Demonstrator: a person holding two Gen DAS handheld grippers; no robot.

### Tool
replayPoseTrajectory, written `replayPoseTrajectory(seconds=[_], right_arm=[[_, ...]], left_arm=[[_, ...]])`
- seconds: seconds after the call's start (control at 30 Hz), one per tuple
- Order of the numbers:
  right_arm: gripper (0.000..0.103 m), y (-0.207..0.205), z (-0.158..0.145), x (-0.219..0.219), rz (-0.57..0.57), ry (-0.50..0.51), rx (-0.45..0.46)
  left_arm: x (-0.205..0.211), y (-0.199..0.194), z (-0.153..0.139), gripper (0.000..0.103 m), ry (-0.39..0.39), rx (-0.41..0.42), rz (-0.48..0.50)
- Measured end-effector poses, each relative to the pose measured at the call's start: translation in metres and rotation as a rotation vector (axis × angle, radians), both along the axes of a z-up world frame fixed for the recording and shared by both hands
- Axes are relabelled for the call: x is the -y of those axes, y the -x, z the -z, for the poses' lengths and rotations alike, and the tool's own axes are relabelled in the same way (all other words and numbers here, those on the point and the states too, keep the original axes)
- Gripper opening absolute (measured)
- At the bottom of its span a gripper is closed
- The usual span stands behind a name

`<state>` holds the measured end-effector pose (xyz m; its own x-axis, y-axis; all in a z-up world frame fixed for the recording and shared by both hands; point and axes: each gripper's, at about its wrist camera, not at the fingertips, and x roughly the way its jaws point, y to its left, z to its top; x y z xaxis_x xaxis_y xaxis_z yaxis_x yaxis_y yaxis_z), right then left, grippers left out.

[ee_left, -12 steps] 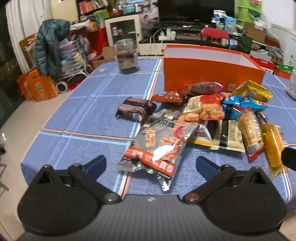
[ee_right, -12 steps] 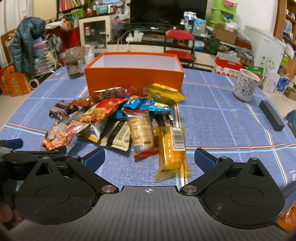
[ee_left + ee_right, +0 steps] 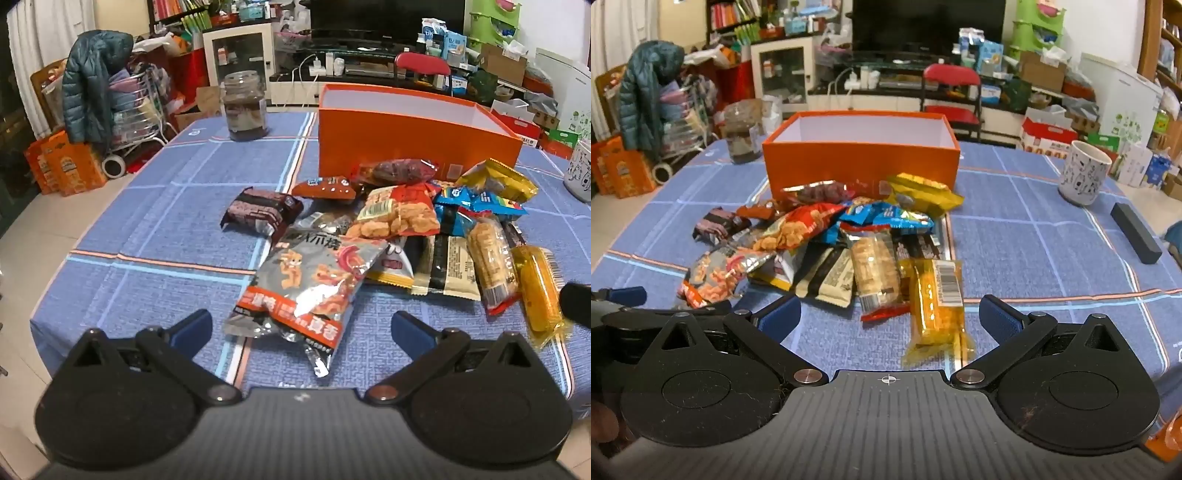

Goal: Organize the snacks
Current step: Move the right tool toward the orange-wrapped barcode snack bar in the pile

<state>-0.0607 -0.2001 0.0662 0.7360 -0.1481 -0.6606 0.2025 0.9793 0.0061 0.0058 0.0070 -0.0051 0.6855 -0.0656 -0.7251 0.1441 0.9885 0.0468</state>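
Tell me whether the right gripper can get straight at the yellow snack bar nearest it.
Probably yes. The right gripper is open, and the yellow snack bar lies right ahead between its fingers, at the near edge of the pile with nothing on top.

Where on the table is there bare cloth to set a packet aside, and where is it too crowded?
Free: the cloth between the glass jar and the dark brown packet, and the wide stretch between the snack pile and the white mug. Crowded: right in front of the orange box, where packets overlap against its wall. The box shows no snacks inside.
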Motion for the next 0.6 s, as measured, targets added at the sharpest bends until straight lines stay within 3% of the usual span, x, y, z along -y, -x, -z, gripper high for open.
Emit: replayPoseTrajectory(seconds=[0.07,0.17,0.33,0.37,0.47,0.6], right_arm=[[0.096,0.009,-0.006,-0.004,0.006,0.010,0.049],[0.096,0.024,-0.019,-0.006,0.017,0.040,0.197],[0.096,0.061,-0.032,0.006,-0.005,0.179,0.445],[0.096,0.064,-0.031,0.014,-0.025,0.186,0.462],[0.095,0.059,-0.025,0.028,-0.031,0.215,0.377],[0.095,0.054,0.005,0.037,-0.048,0.237,0.315]], left_arm=[[0.001,-0.001,0.000,0.102,-0.001,0.007,0.000],[0.000,-0.002,-0.001,0.102,-0.007,0.020,-0.001],[-0.008,-0.006,-0.001,0.102,0.019,0.029,-0.007],[-0.013,-0.007,-0.002,0.102,0.036,0.031,-0.006],[-0.026,-0.009,-0.002,0.102,0.099,0.044,-0.009],[-0.035,-0.014,0.003,0.102,0.153,0.045,0.008]])
